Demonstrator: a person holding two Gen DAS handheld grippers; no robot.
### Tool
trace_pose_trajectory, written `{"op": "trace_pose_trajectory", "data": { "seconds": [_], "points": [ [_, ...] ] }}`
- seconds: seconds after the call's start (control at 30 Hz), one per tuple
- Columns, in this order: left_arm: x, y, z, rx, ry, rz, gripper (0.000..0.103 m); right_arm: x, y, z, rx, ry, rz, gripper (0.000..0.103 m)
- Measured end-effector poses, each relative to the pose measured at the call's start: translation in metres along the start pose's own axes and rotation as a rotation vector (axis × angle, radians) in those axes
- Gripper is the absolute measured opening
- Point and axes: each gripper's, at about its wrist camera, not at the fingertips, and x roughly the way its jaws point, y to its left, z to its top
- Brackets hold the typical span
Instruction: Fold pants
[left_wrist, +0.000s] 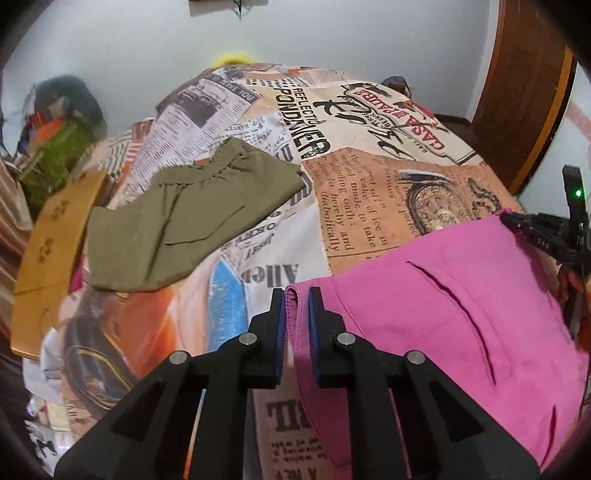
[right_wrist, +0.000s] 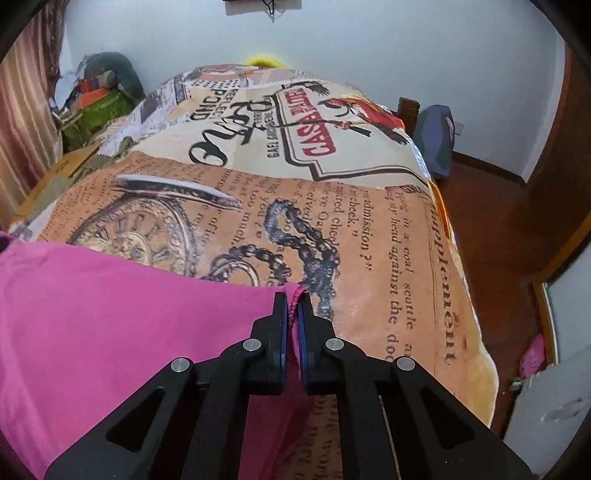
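Left wrist view, lower centre: your left gripper (left_wrist: 296, 295) is closed on the near left corner of the pink pants (left_wrist: 436, 306), with the hemmed edge pinched between the blue pads (left_wrist: 314, 332). The pants spread from that corner across the lower right of the frame, flat on the printed bedspread (left_wrist: 362, 192), with a slit pocket showing on the upper face. At the right edge of this view, your right gripper (left_wrist: 532, 230) meets the far corner of the pink cloth, and part of a hand (left_wrist: 572, 284) shows below it.

Right wrist view, lower centre: your right gripper (right_wrist: 294, 299) is clamped tight on another corner of the pants (right_wrist: 110, 314); a thin fold of pink fabric stands between the nearly touching pads (right_wrist: 283, 332). The cloth fills the lower left of this frame and lies on the bedspread (right_wrist: 369, 240), over the pocket-watch print.

Middle distance, left wrist view: olive shorts (left_wrist: 184, 221) lie folded in the centre left of the frame, well apart from the pink pants. Just beside them, at the left edge, a piece of cardboard (left_wrist: 51, 251) lies on the bed.

Far field: a heap of clutter (right_wrist: 99, 92) sits in the upper left against the pale wall (right_wrist: 406, 44). A wooden floor (right_wrist: 491, 206) and a blue bag (right_wrist: 437, 140) occupy the upper right of the right wrist view.
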Motion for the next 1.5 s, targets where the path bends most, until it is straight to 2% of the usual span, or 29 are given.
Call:
{"op": "trace_pose_trajectory", "data": {
  "seconds": [0.1,0.2,0.27,0.37,0.43,0.5,0.53,0.57,0.6,0.7,0.83,1.03,1.13,1.4,1.5],
  "points": [
    [0.011,0.0,-0.003,0.03,0.02,0.022,0.012,0.004,0.0,0.004,0.001,0.006,-0.005,0.004],
    [0.019,0.005,-0.002,0.022,0.054,-0.002,0.014,0.006,-0.003,0.011,0.025,0.04,0.017,0.005],
    [0.013,0.009,0.003,0.004,0.062,-0.021,0.015,0.001,-0.008,0.015,0.075,0.067,0.039,0.01],
    [-0.004,0.01,0.012,0.006,0.04,-0.021,0.015,-0.016,-0.006,0.02,0.101,0.038,0.076,0.017],
    [-0.017,0.007,0.019,0.015,0.016,-0.038,0.016,-0.032,0.003,0.025,0.105,0.013,0.135,0.022],
    [-0.03,0.0,0.025,0.015,-0.007,-0.078,0.022,-0.044,0.016,0.028,0.095,-0.007,0.187,0.033],
    [-0.035,-0.004,0.027,0.014,-0.013,-0.102,0.032,-0.049,0.025,0.029,0.081,-0.013,0.21,0.039],
    [-0.038,-0.01,0.028,0.013,-0.02,-0.125,0.04,-0.054,0.037,0.03,0.057,-0.017,0.239,0.041],
    [-0.039,-0.017,0.028,0.018,-0.023,-0.145,0.043,-0.055,0.048,0.031,0.036,-0.013,0.264,0.041],
    [-0.029,-0.04,0.024,0.055,0.016,-0.184,0.044,-0.05,0.076,0.026,-0.002,0.025,0.343,0.043],
    [-0.006,-0.057,0.011,0.078,0.104,-0.217,0.044,-0.027,0.109,0.012,-0.075,0.153,0.412,0.044],
    [-0.012,-0.048,-0.006,0.094,0.087,-0.221,0.046,-0.04,0.105,-0.012,-0.119,0.18,0.392,0.045],
    [-0.02,-0.041,-0.017,0.104,0.08,-0.162,0.052,-0.051,0.095,-0.028,-0.125,0.191,0.358,0.045],
    [-0.049,-0.016,-0.057,0.019,0.058,-0.149,0.06,-0.082,0.065,-0.068,-0.043,0.193,0.265,0.053],
    [-0.061,-0.021,-0.066,0.036,0.049,-0.131,0.06,-0.09,0.058,-0.078,-0.048,0.205,0.22,0.053]
  ]
}}
